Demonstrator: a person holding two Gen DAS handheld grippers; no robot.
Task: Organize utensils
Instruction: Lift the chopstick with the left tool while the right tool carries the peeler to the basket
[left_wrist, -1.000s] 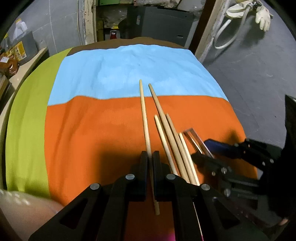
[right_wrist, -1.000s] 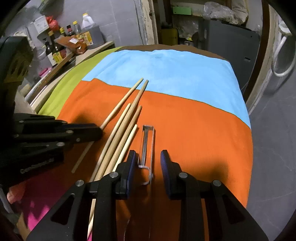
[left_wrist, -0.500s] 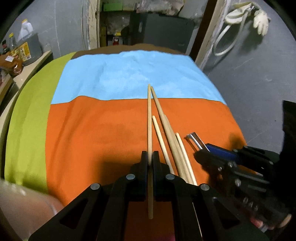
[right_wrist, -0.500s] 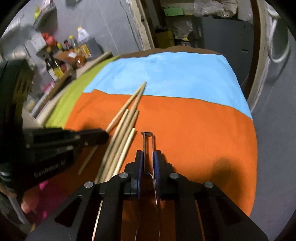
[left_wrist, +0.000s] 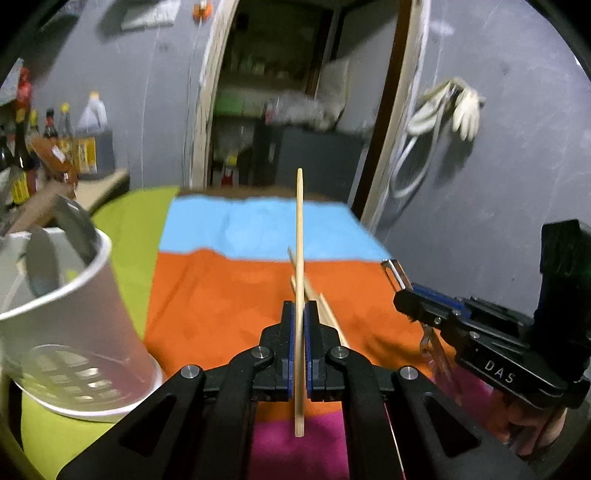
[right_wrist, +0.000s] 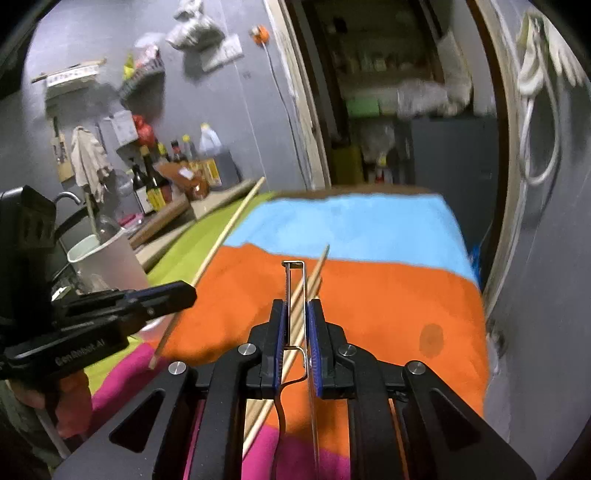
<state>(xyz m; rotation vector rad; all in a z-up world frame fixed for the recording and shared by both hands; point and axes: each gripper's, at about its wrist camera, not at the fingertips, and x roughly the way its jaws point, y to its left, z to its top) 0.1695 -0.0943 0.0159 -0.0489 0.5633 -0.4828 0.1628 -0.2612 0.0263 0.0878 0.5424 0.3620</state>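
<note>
Wood and steel off the cloth: both hands loaded

Wooden chopstick (left_wrist: 300, 258) first, in the left wrist view: the left hand-held gripper (left_wrist: 300, 332) has its blue pads pressed together on the stick, which runs straight ahead with its tip up in front of the doorway and its butt poking out behind the jaws, clear of the striped cloth (left_wrist: 229, 295) on the worktop. To the left, a white utensil holder (left_wrist: 70, 332) stands on the green stripe, with grey utensils inside, too blurred to name. More chopsticks (left_wrist: 325, 306) lie on the orange stripe just right of the jaws. Far right, the right hand-held gripper (left_wrist: 402, 295) carries the metal peeler (left_wrist: 397, 273) out front.

Over to the right wrist view: the right hand-held gripper (right_wrist: 296, 332) is clamped on the metal peeler (right_wrist: 294, 295), pads on both sides of its wire frame, blade end forward, above the loose chopsticks (right_wrist: 314, 284) on the cloth (right_wrist: 388, 295). At left, the left hand-held gripper (right_wrist: 184, 291) holds the chopstick (right_wrist: 221, 243) slanting up toward the bottles (right_wrist: 173, 173). The white holder (right_wrist: 110, 258) sits beyond it.
</note>
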